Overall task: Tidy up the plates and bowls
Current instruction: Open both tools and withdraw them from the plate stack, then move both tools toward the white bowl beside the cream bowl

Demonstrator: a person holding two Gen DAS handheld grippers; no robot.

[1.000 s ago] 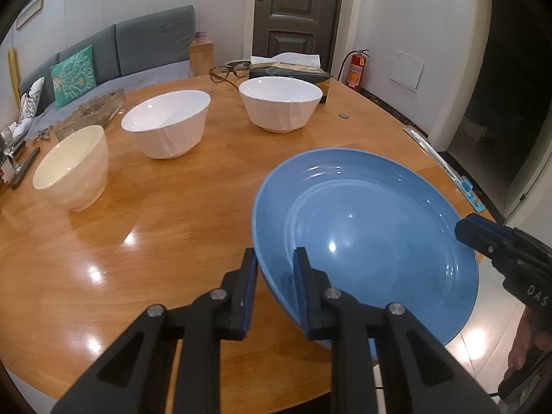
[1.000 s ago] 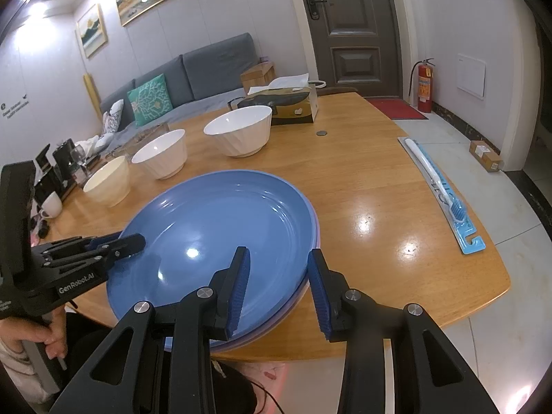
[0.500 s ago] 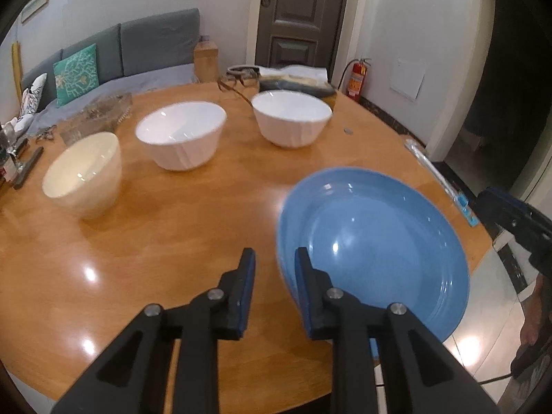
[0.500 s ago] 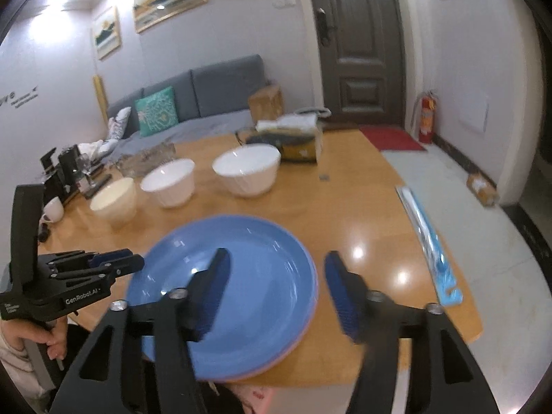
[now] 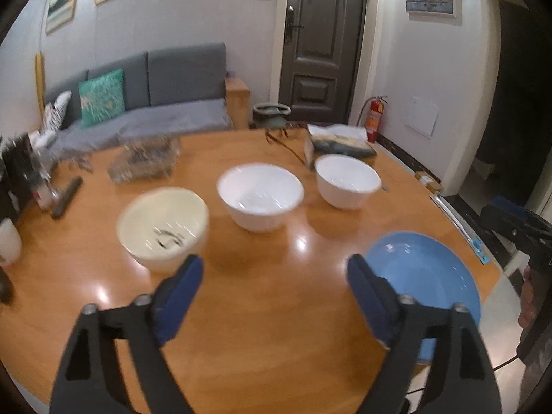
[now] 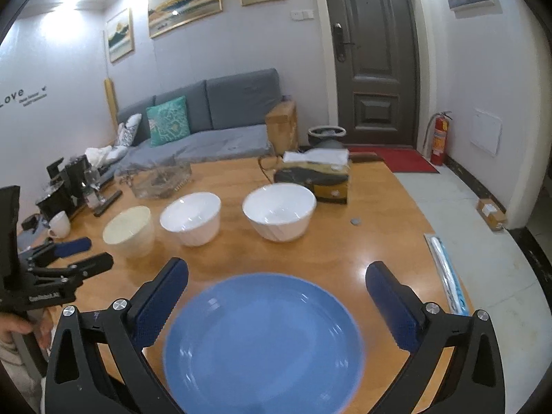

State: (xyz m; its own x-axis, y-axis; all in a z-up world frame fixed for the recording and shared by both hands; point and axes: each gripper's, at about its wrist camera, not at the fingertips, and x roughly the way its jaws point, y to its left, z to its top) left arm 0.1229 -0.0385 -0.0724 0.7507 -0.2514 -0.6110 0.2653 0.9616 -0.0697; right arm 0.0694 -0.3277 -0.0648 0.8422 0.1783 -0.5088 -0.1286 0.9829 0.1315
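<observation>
Both of my grippers stand wide apart and grip nothing; their jaws have just been opening. Left gripper hangs above bare table, nothing between its blue pads. Right gripper hangs above the blue plate; the plate shows between the pads but below them, and neither pad touches it.

Blue plate lies flat near my edge of the table. From the left wrist view it sits to the right of the left gripper's right finger, near the table's right rim.

Three bowls stand upright in a row farther back, apart from one another: cream bowl on the left, white bowl in the middle, second white bowl on the right. All well apart from the plate.

Behind the right-hand bowl, a tissue box. A clear glass tray sits behind the cream bowl. A white mug stands at the far left edge. A coin lies right of the bowls.

A hand holds the left gripper's handle.
</observation>
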